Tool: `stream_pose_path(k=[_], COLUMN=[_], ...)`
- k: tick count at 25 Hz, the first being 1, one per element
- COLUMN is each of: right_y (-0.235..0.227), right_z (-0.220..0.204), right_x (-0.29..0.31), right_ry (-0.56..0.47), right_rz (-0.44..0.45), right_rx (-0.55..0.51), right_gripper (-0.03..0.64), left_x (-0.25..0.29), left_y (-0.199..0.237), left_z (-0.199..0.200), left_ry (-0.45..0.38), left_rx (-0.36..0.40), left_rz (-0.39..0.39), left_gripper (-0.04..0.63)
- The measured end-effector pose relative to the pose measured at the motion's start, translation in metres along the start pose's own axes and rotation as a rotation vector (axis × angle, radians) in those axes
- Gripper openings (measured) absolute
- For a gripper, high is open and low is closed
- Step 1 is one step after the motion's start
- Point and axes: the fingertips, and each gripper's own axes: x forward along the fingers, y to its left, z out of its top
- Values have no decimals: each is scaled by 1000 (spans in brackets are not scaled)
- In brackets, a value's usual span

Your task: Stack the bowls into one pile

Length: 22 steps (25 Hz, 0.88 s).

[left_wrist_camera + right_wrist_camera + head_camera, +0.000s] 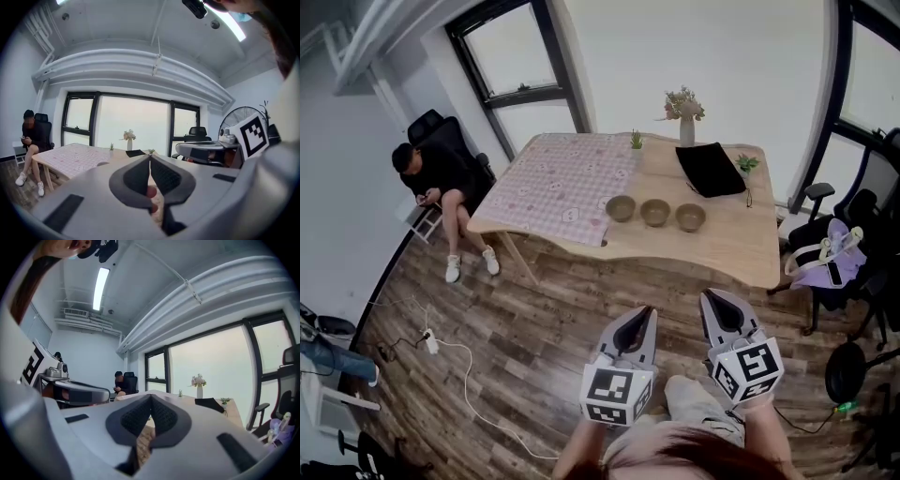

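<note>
Head view puts your left gripper [648,311] and your right gripper [711,294] low in the picture. They sit side by side over the wooden floor [534,309], both well short of the surface [741,246].

Left gripper view shows your left fingers [136,177] pressed together at the tips with nothing between them. Right gripper view shows your right fingers [133,417] closed tip to tip in the same way, also empty.

Three brown bowls stand in a row close to the near edge of the surface, each on its own with a gap between neighbours. The left bowl [621,208] sits at the right edge of the pink checked tablecloth [562,178]. The middle bowl [655,213] is just right of it on bare wood, and the right bowl [691,217] comes after that.

Farther back on the right half lies a black pouch [711,169], and a vase of flowers [685,111] stands at the far edge. At the left end of the surface a person [436,178] sits in a black office chair [427,127]. A purple bag [830,264] rests on a chair off the right side.
</note>
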Motion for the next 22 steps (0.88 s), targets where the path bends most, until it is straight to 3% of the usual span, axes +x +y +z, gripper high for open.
stream_pose_path(k=[22], right_y=[-92], right_z=[-11], right_x=[101], right_ry=[42], right_rz=[3], right_rx=[47], right_gripper=[0], left_x=[128], left_y=[51], left_z=[15], left_ry=[26], left_rx=[-47], left_rz=[34], left_gripper=[12])
